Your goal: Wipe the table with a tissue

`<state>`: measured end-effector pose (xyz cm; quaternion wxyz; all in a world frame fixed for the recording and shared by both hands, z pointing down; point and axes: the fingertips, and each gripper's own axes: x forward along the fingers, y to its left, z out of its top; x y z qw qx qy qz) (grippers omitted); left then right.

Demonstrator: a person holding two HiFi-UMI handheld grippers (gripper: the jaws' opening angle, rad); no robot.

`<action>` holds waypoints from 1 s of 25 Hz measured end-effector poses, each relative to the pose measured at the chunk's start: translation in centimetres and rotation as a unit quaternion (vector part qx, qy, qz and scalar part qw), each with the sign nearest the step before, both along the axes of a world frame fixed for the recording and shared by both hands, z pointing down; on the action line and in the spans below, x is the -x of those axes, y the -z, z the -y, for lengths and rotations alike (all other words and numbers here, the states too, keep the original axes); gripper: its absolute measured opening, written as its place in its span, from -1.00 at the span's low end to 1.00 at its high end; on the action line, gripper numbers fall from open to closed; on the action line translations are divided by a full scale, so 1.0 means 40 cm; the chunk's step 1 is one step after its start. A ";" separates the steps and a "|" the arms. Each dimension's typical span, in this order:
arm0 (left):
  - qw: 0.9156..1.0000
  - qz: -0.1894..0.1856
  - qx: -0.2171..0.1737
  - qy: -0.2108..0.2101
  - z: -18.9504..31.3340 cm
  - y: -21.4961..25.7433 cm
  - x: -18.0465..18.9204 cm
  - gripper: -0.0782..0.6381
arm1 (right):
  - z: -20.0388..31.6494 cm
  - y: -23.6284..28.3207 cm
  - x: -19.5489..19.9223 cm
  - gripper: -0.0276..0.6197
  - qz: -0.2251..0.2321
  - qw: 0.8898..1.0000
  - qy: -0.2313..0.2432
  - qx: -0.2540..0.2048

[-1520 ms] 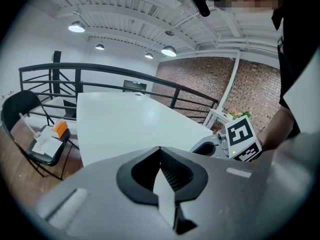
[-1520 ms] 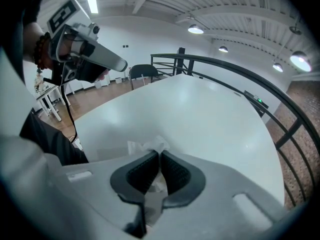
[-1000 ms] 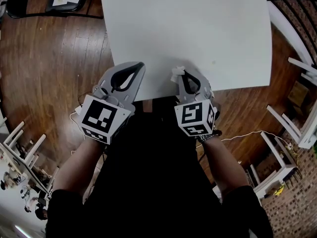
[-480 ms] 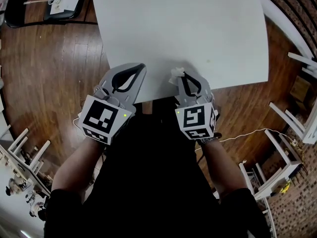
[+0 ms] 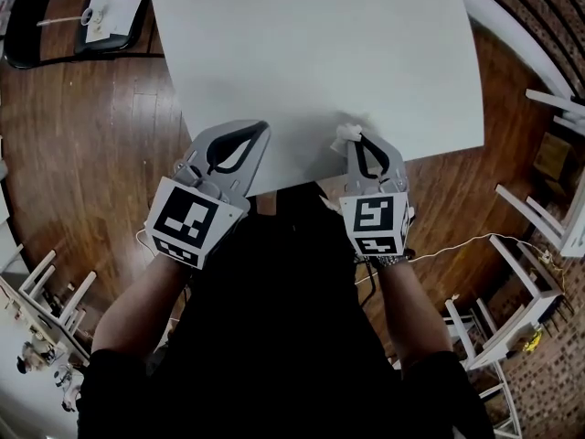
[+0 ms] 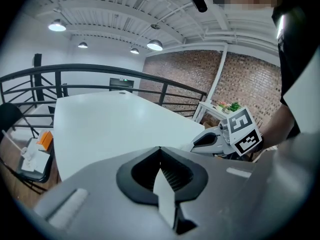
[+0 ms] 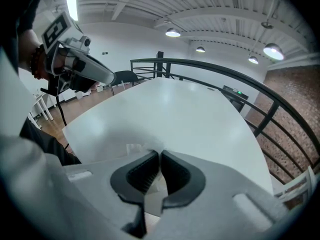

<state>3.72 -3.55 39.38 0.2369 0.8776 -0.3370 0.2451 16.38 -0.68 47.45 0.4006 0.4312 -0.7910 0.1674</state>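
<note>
The white table (image 5: 320,53) fills the upper middle of the head view. My right gripper (image 5: 356,137) rests its tips on the table's near edge, shut on a crumpled white tissue (image 5: 346,133) that pokes out to the left of the tips. In the right gripper view the tissue (image 7: 136,148) bulges just past the closed jaws (image 7: 160,154) against the table (image 7: 175,114). My left gripper (image 5: 260,128) hovers at the near left part of the table, shut with nothing held; its own view shows the pads (image 6: 160,151) meeting over the table (image 6: 115,129).
A black chair (image 5: 82,16) with papers on it stands at the far left on the wooden floor (image 5: 91,135). White chairs (image 5: 539,208) stand to the right. A dark metal railing (image 7: 225,79) runs beyond the table's far side. A cable (image 5: 457,245) lies on the floor.
My right gripper has slid right and a little forward along the table's near edge with the tissue. The left gripper has stayed near the edge, still shut.
</note>
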 end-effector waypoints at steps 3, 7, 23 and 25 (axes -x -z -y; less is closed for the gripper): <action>1.000 0.001 0.002 -0.006 0.007 0.000 -0.020 -0.74 | 0.015 -0.001 -0.037 -0.89 -0.004 1.000 -0.013 -0.002; 1.000 0.004 0.005 -0.015 0.019 -0.006 -0.042 -0.74 | 0.036 -0.009 -0.060 -0.89 -0.005 1.000 -0.019 0.000; 1.000 0.015 0.015 -0.024 0.075 -0.022 -0.076 -0.74 | 0.091 -0.041 -0.074 -0.89 0.010 1.000 -0.015 0.014; 0.999 0.015 0.015 -0.024 0.078 -0.018 -0.079 -0.74 | 0.101 -0.038 -0.081 -0.89 0.011 1.000 -0.018 0.012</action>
